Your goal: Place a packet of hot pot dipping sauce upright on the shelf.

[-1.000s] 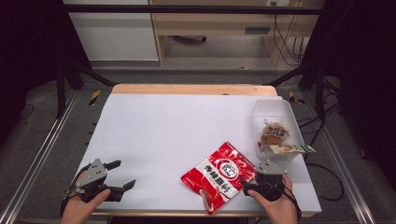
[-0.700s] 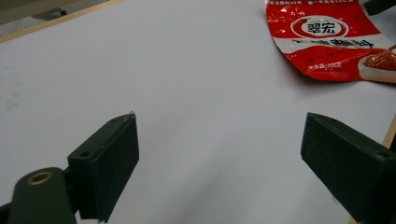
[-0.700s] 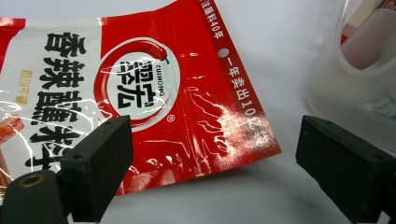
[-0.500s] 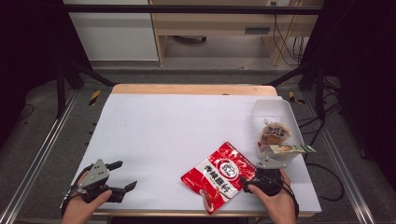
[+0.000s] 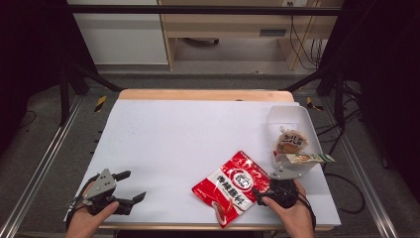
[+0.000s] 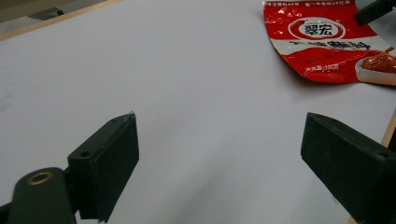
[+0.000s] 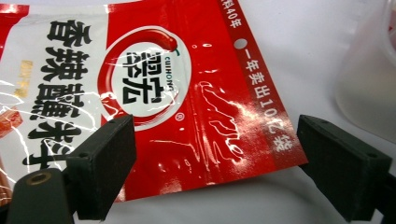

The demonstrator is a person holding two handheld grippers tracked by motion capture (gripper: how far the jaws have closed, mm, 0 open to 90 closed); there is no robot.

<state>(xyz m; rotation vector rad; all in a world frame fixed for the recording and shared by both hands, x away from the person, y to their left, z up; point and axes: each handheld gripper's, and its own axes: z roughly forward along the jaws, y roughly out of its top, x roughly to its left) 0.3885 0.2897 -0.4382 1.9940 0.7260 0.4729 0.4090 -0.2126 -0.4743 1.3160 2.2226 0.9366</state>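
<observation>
- Since the right gripper (image 5: 262, 194) sits at the red seasoning pouch (image 5: 232, 187), its spread jaws straddle the pouch's edge.
- The pouch's long axis runs from 1 to 7 o'clock on the white table (image 5: 188, 134).
- The left gripper (image 5: 130, 187), jaws apart and empty, lies well off toward 9 o'clock.

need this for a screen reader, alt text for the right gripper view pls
A red sauce packet lies on the white table, its edge between the right gripper's two open black jaws. A clear plastic container stands at the right edge.
</observation>
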